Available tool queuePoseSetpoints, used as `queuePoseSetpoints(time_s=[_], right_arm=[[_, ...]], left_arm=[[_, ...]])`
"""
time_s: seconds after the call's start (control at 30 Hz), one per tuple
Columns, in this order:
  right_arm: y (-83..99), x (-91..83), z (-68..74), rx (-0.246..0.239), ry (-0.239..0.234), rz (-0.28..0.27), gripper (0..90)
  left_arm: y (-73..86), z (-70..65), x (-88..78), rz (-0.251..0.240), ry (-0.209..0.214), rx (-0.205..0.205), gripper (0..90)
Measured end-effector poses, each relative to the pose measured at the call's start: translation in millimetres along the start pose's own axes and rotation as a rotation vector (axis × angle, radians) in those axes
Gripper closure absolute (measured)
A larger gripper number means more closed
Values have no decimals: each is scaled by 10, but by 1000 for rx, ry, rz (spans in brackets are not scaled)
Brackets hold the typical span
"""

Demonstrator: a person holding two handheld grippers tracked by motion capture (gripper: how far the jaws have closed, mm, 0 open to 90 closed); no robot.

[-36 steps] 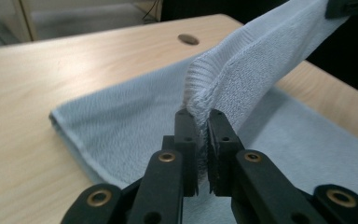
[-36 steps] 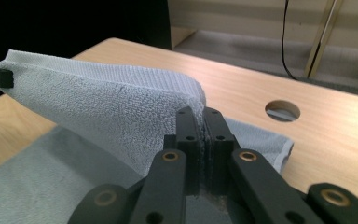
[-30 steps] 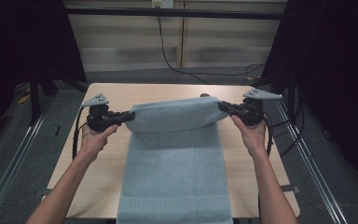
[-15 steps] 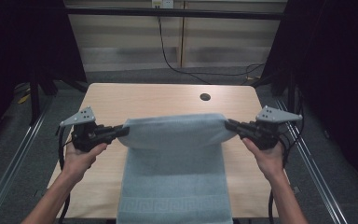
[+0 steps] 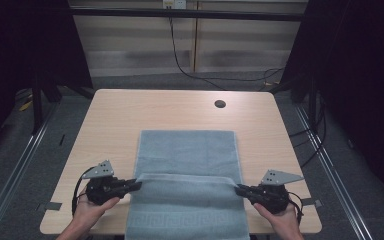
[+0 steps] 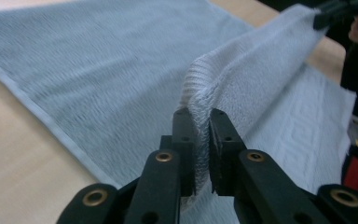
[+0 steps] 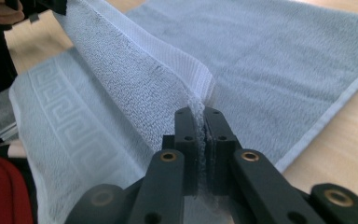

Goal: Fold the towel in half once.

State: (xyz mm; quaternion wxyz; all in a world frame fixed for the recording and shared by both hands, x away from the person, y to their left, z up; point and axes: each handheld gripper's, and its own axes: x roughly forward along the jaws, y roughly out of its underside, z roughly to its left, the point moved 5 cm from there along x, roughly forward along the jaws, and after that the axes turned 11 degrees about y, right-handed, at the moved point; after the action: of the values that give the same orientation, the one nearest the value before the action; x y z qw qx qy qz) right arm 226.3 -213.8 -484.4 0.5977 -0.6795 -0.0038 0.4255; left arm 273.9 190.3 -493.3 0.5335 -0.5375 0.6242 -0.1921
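A light blue towel [image 5: 187,150] lies along the middle of the wooden table [image 5: 110,117], its near end hanging over the front edge. Its far edge is lifted and doubled toward the person; the fold appears about half made, with laying down and aligning left. The left gripper [image 5: 136,184] and right gripper [image 5: 240,189], held low and level at opposite corners, each pinch the towel.

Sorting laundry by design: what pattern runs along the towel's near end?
A woven Greek-key band on the light blue-grey towel, clearest in the right gripper view.
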Motion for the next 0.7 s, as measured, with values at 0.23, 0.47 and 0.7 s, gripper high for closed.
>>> queuePoseSetpoints(time_s=[0.23, 0.47, 0.7], right_arm=[[232, -113, 175, -16, -3, 44, 795], [377, -264, 264, -6, -36, 48, 742], [351, -258, 270, -4, -38, 41, 730]], left_arm=[[303, -112, 14, 70, 27, -16, 776], [373, -245, -27, 92, 62, -5, 696], [248, -263, -86, 31, 82, 1, 613]])
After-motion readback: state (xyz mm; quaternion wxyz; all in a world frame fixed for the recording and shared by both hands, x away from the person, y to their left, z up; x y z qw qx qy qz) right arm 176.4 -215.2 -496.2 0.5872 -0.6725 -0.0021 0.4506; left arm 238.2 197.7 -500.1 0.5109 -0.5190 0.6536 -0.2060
